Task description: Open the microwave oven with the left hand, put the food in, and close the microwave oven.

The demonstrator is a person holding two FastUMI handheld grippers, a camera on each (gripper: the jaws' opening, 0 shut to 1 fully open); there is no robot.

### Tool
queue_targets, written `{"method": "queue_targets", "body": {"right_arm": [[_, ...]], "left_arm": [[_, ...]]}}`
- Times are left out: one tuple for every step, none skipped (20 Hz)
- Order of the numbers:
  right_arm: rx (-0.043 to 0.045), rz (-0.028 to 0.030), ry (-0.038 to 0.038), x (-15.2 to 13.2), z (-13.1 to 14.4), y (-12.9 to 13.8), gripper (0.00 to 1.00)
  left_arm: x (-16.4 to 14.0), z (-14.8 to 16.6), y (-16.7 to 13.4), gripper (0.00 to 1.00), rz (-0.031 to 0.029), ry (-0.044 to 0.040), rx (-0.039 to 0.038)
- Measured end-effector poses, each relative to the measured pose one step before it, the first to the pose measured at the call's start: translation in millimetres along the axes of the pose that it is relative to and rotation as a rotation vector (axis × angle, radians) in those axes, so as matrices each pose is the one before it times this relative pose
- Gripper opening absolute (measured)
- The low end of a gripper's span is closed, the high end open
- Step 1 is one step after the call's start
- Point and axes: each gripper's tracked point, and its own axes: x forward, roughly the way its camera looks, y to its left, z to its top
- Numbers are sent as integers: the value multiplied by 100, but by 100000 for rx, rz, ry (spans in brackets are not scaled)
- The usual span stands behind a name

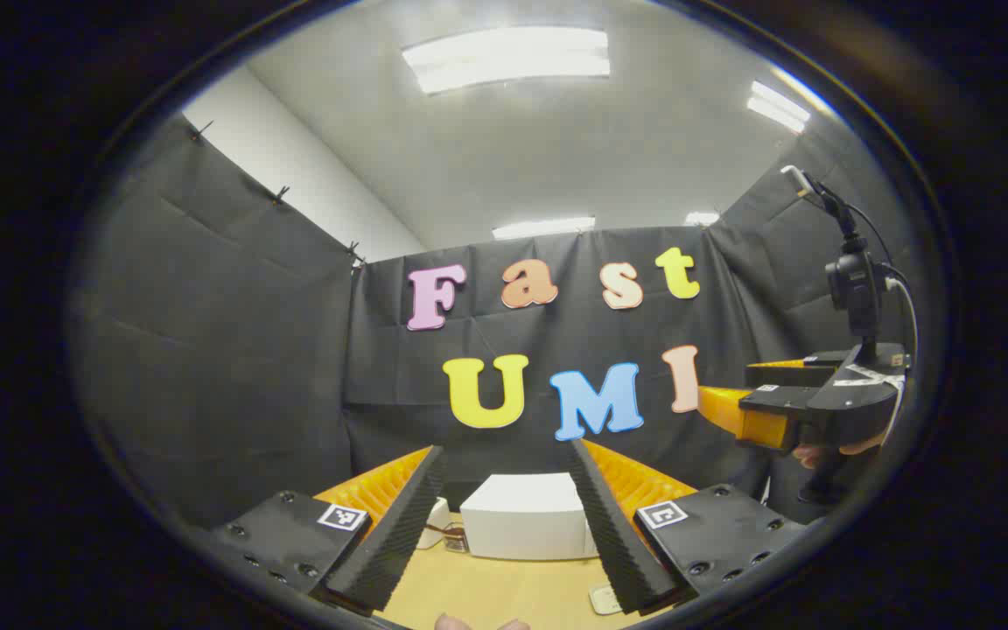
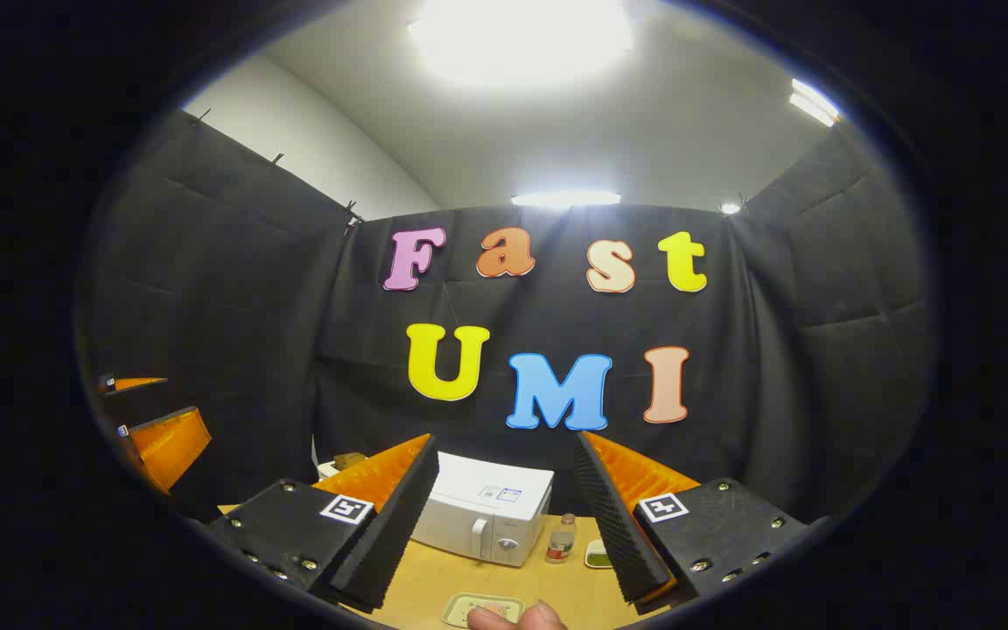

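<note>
Microwave oven [image 2: 486, 512] — white, boxy, door closed — sits on wooden table [image 2: 434, 582].

Long white ceiling light panels [image 1: 508, 57] light both sharp fisheye views evenly, one panel [image 2: 521, 35] blown out to glare, with edges strongly curved.

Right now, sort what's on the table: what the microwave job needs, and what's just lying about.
For the job:
- microwave oven, door shut
- tray of food at the near edge
- left hand-held gripper, open

Lying about:
- small bottle
- small dish beside it
</note>
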Motion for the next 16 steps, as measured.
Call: {"method": "queue_targets", "body": {"right_arm": [[650,-514,883,19,-42,-814,94],[-221,-821,211,-10,-65,-964,94],[-492,-692,-608,-44,267,-940,94],[-283,-1180,-687,89,217,-1070,95],[-181,-1232,-575,86,165,-1053,95],[4,-841,234,-64,-189,-779,95],[636,-612,550,85,-147,-774,95],[882,-756,345,-4,-149,-836,95],[1021,-1242,423,-6,-57,-955,95],[809,-857,518,-8,-180,-824,95],[645,-888,403,37,-63,-683,95],[261,-547,227,-22,-176,-607,95],[-77,-627,101,71,17,-627,95],[-430,-439,-106,-129,-156,-596,95],[-478,-99,-69,-63,33,-454,95],[-249,377,-54,-76,-100,-275,95]], "left_arm": [[142,164,-553,94,212,117,437],[193,-109,-654,94,147,323,-79],[154,111,-825,94,-331,110,-1093],[208,-158,-942,95,-615,733,-1276],[232,-391,-788,95,-286,1282,-500],[302,-459,-385,95,256,975,-89],[291,-241,-534,95,4,1173,-277],[343,-290,-670,95,-224,1087,-453],[227,-4,-588,95,-334,607,-307],[302,-75,-440,95,-82,299,50],[224,9,-337,95,-230,170,284],[152,74,-409,95,-368,218,560],[100,-214,-460,95,-505,346,696],[234,-238,-397,95,-281,321,623],[338,-162,-408,95,-183,466,237],[294,-330,-426,95,-228,505,-95]]}}
